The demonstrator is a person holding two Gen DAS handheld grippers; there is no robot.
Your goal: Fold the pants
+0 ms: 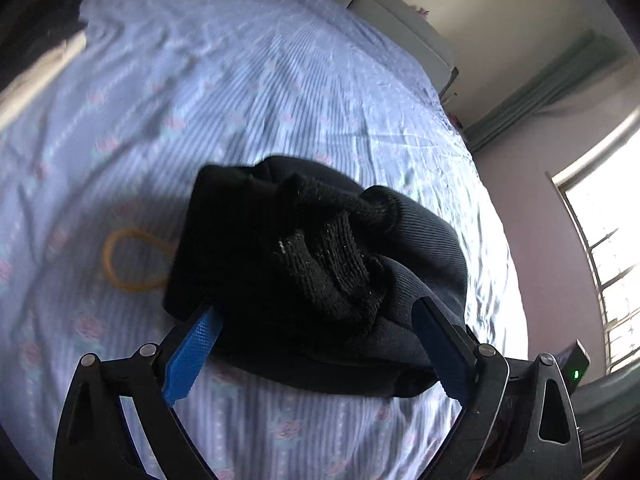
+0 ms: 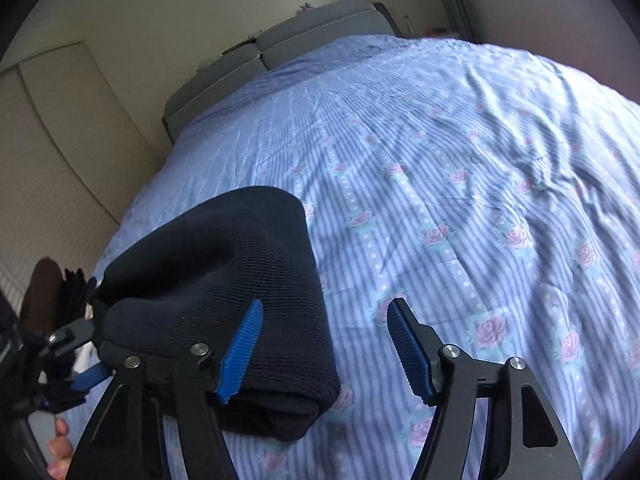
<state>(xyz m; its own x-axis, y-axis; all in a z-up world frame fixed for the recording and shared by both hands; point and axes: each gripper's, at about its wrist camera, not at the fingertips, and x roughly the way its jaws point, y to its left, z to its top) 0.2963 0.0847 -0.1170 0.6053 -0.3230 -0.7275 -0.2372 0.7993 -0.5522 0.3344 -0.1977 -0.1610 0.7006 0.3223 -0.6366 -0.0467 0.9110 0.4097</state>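
Note:
The dark navy ribbed pants [image 1: 320, 272] lie in a compact folded bundle on the blue flowered bedsheet [image 1: 248, 92]. My left gripper [image 1: 316, 344] is open, its blue fingers straddling the near end of the bundle, the knit cuff bunched between them. In the right wrist view the same bundle [image 2: 224, 280] lies at the lower left. My right gripper [image 2: 324, 348] is open and empty, its left finger over the bundle's right edge and its right finger over bare sheet. The left gripper [image 2: 76, 364] shows at the far left edge of that view.
A yellow rubber band [image 1: 134, 260] lies on the sheet left of the bundle. A grey headboard [image 2: 280, 48] stands at the far end of the bed. A wall with a window [image 1: 608, 240] is to the right, a closet door [image 2: 60, 140] to the left.

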